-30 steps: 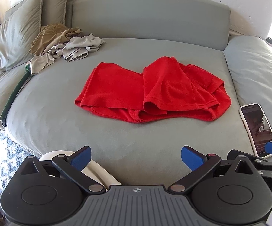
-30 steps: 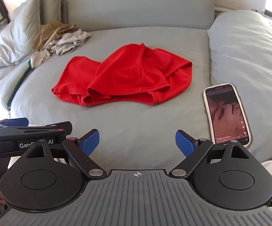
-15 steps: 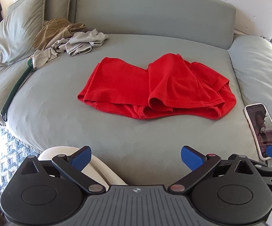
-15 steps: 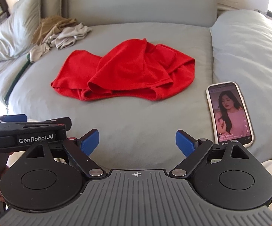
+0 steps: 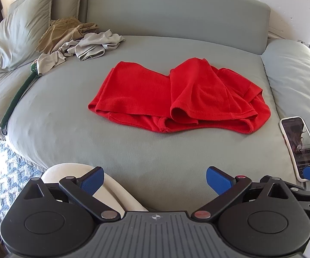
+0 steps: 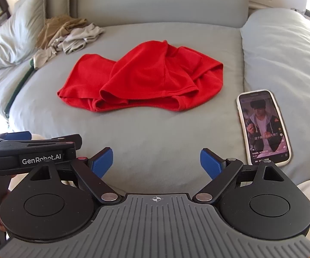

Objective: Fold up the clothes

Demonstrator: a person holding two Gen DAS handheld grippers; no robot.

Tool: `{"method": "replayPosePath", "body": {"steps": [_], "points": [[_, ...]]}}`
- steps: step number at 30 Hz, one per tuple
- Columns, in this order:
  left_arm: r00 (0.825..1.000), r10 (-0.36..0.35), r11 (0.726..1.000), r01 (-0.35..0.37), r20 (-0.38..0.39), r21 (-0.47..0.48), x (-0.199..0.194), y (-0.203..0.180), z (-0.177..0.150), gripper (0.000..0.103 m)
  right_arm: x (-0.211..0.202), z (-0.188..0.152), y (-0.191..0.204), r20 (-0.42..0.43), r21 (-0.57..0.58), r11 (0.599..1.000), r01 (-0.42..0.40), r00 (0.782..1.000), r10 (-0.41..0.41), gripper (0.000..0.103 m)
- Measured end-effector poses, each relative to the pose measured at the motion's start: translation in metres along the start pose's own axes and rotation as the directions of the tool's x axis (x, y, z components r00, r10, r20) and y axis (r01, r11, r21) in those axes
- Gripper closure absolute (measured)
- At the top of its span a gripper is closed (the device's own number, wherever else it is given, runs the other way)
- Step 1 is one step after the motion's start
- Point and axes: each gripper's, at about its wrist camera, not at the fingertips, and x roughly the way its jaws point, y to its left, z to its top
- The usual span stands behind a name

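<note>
A red garment (image 5: 176, 96) (image 6: 142, 79) lies crumpled in the middle of the grey round cushion (image 5: 90, 146), one part flipped over the rest. My left gripper (image 5: 155, 181) hovers at the cushion's near edge, well short of the garment, open with nothing between its blue pads. My right gripper (image 6: 156, 162) is beside it on the right, also open and empty, short of the garment. The left gripper's body (image 6: 30, 152) shows at the left of the right wrist view.
A pile of tan and light grey clothes (image 5: 77, 40) (image 6: 69, 34) sits at the back left by a pillow (image 5: 15, 34). A lit phone (image 6: 262, 126) (image 5: 298, 146) lies on the right. A large cushion (image 6: 283, 49) bounds the right side, a green strap (image 5: 17, 99) the left edge.
Both views have shifted slightly, so the garment sits a little lower and nearer in frame. The phone's screen picture has changed. The jaws stay as wide as before.
</note>
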Motion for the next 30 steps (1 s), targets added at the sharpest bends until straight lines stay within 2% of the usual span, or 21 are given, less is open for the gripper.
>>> {"method": "replayPosePath", "body": {"steps": [30], "points": [[1.0, 0.013, 1.0, -0.013, -0.007, 0.009, 0.0053, -0.004, -0.0013, 0.002, 0.0065, -0.0002, -0.0064, -0.006, 0.006, 1.0, -0.003, 1.0, 0.003, 0.014]]}}
